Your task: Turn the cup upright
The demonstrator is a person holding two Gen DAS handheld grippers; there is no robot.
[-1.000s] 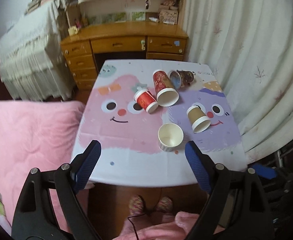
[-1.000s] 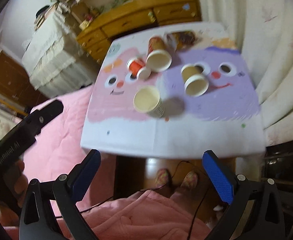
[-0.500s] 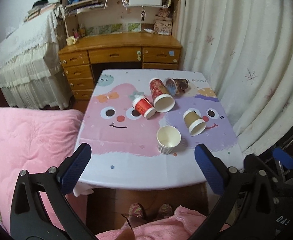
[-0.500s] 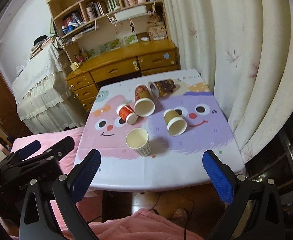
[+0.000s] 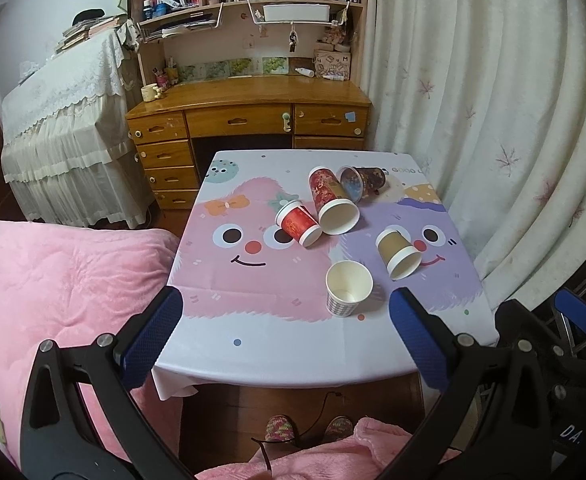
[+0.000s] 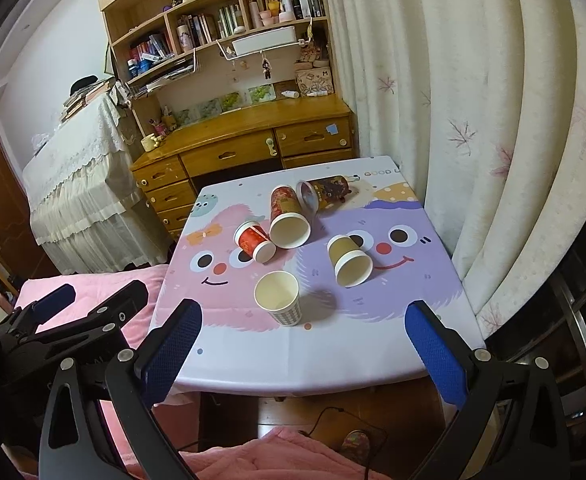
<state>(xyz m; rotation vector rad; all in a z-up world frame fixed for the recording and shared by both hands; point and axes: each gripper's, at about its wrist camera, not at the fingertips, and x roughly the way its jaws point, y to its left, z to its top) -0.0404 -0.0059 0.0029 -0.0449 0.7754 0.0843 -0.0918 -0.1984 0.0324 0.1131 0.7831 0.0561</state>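
Note:
Several paper cups sit on a small table with a cartoon-face cloth. A checked white cup stands upright near the front. On their sides lie a tan cup, a small red cup, a tall red patterned cup and a dark patterned cup. My left gripper is open and empty, short of the table's front edge. My right gripper is open and empty, also at the front edge.
A pink blanket lies left of the table. A wooden desk with drawers and bookshelves stands behind it. White curtains hang on the right. The left gripper's body shows at the right wrist view's left side.
Both grippers have drawn back and tilted up from the table, so the cups look smaller and the desk and shelves have come into view. The cups have not moved.

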